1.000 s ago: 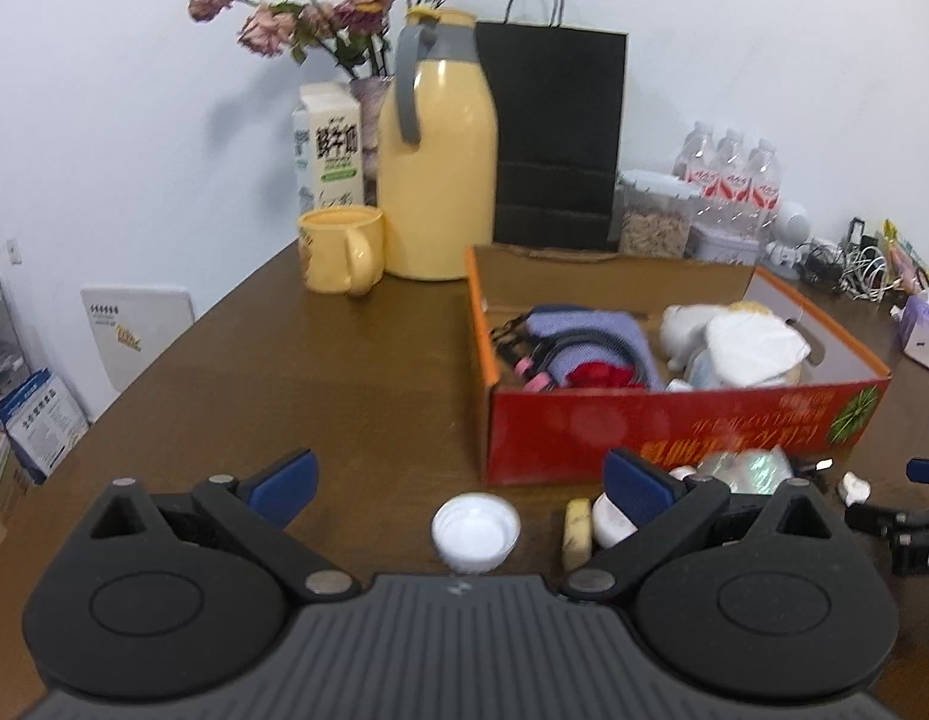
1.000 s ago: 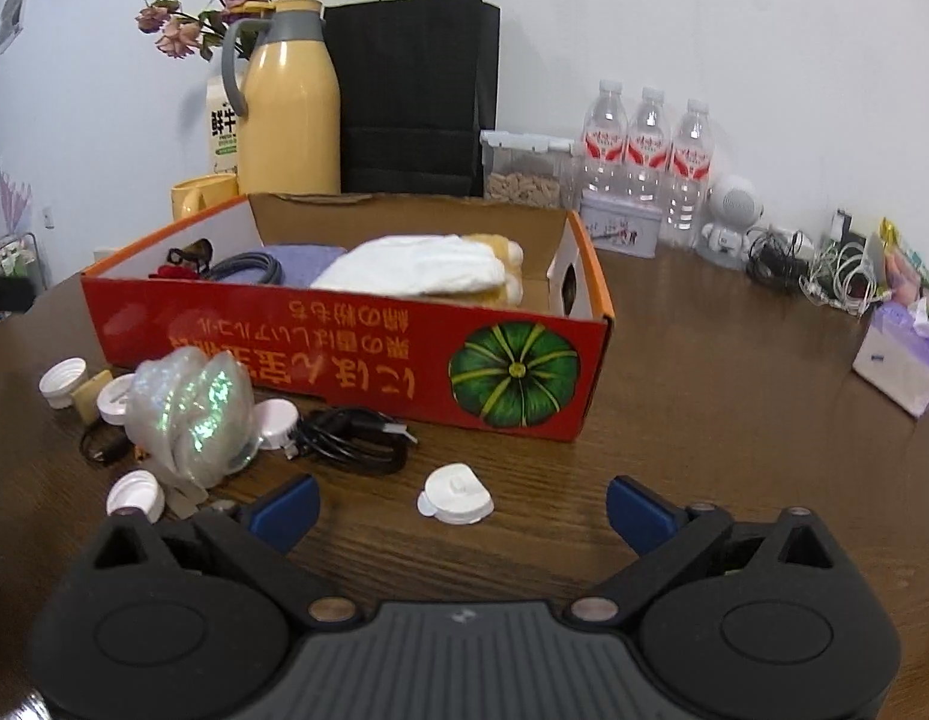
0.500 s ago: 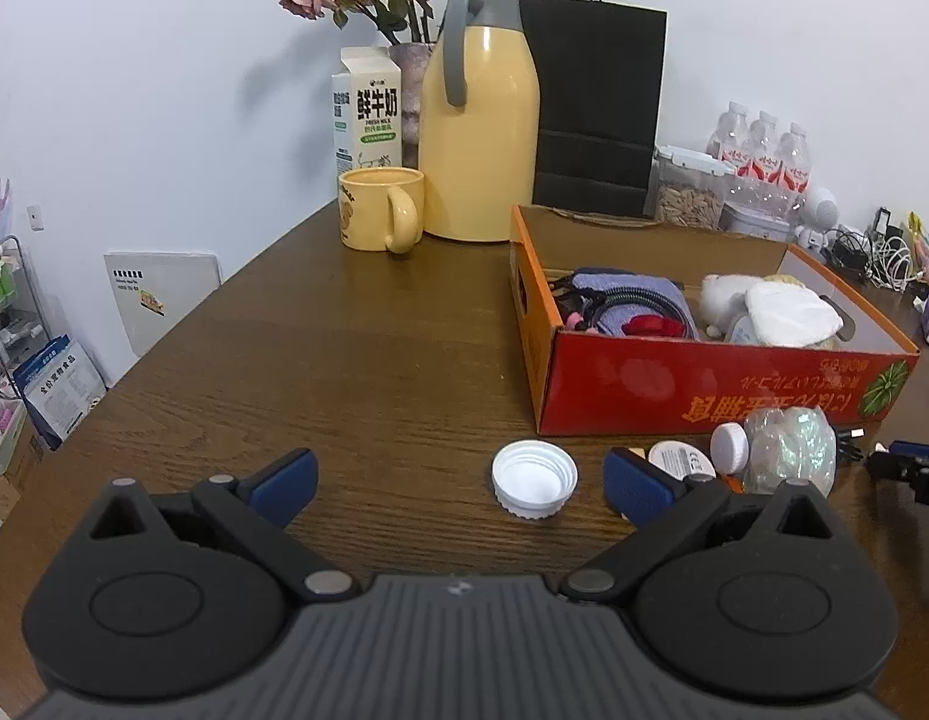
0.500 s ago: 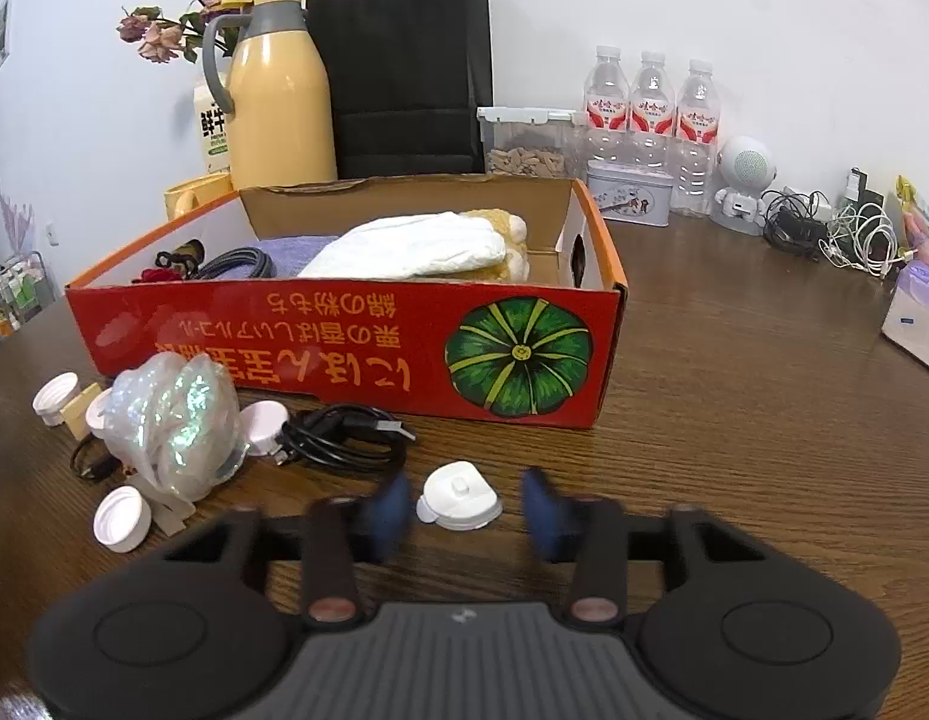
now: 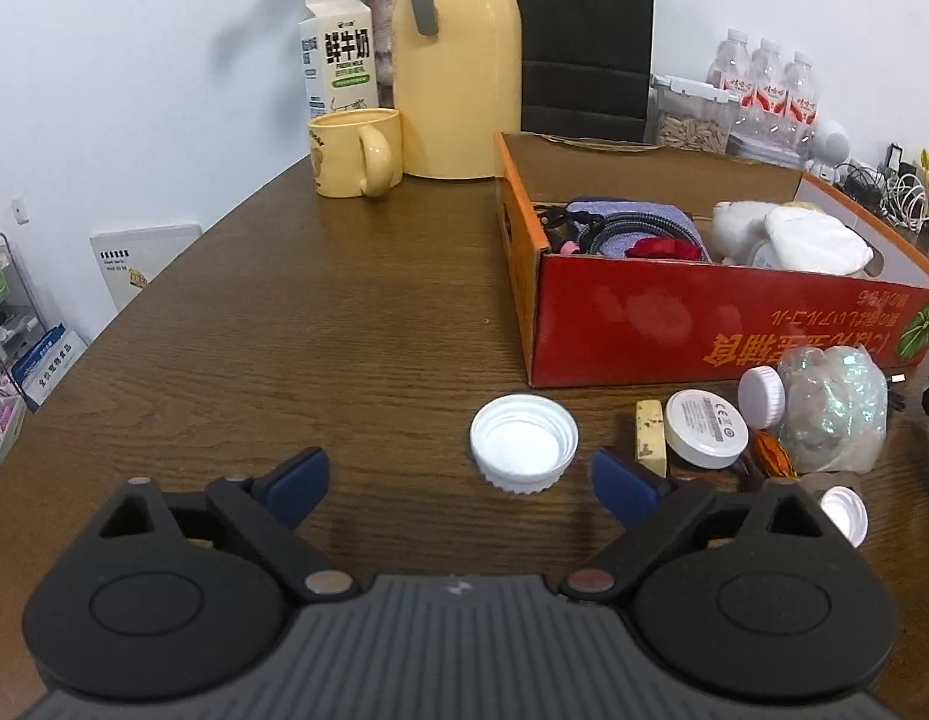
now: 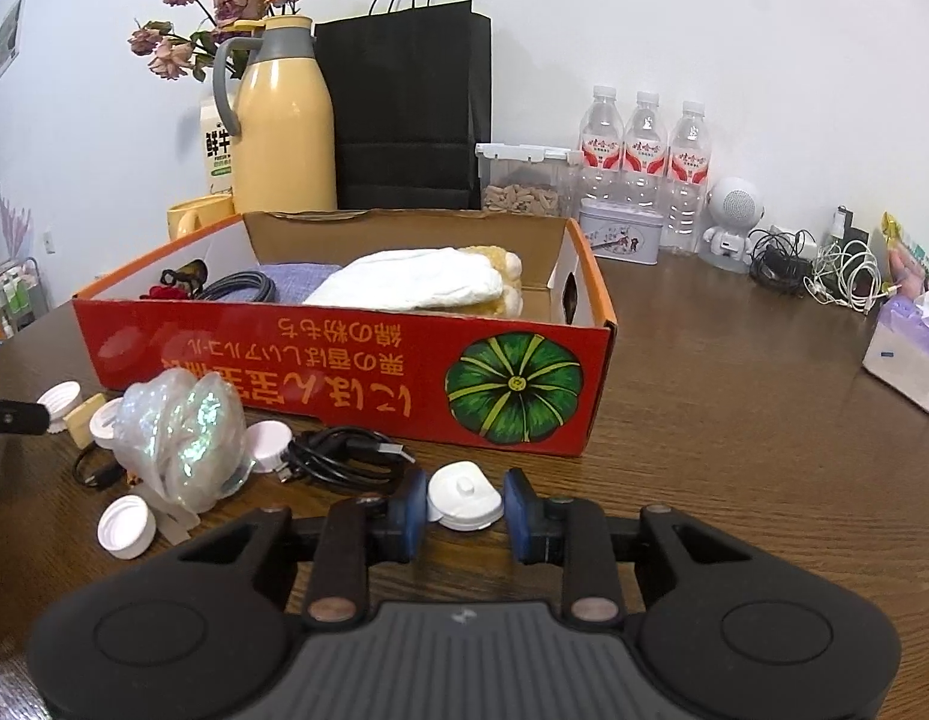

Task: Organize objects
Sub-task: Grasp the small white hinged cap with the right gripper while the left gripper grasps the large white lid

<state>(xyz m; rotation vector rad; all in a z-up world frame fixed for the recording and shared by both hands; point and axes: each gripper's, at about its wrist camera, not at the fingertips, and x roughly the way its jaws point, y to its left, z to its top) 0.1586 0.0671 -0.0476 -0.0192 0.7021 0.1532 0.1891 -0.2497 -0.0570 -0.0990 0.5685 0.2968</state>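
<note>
An upturned white bottle cap (image 5: 523, 443) lies on the brown table (image 5: 344, 324), just ahead of my left gripper (image 5: 459, 480) and right of its centre line. The left jaws are closing, wide apart, and touch nothing. My right gripper (image 6: 462, 507) is shut on a small white knobbed lid (image 6: 464, 495), which rests on the table between the blue pads. Behind both stands the red cardboard box (image 6: 284, 354), which holds a purple cloth, a dark cable and a white bundle.
In front of the box lie an iridescent plastic bag (image 6: 176, 432), a black cable (image 6: 344, 456), a round white disc (image 5: 704, 429), a yellow eraser (image 5: 649, 435) and other white caps (image 6: 125, 525). A yellow flask (image 5: 455, 60), mug (image 5: 353, 150), bottles (image 6: 644, 144) and tissues (image 6: 908, 354) line the back.
The right gripper's jaws have shut on the white knobbed lid. The left gripper has sunk toward the table in front of the bottle cap, and its fingers stand slightly closer together.
</note>
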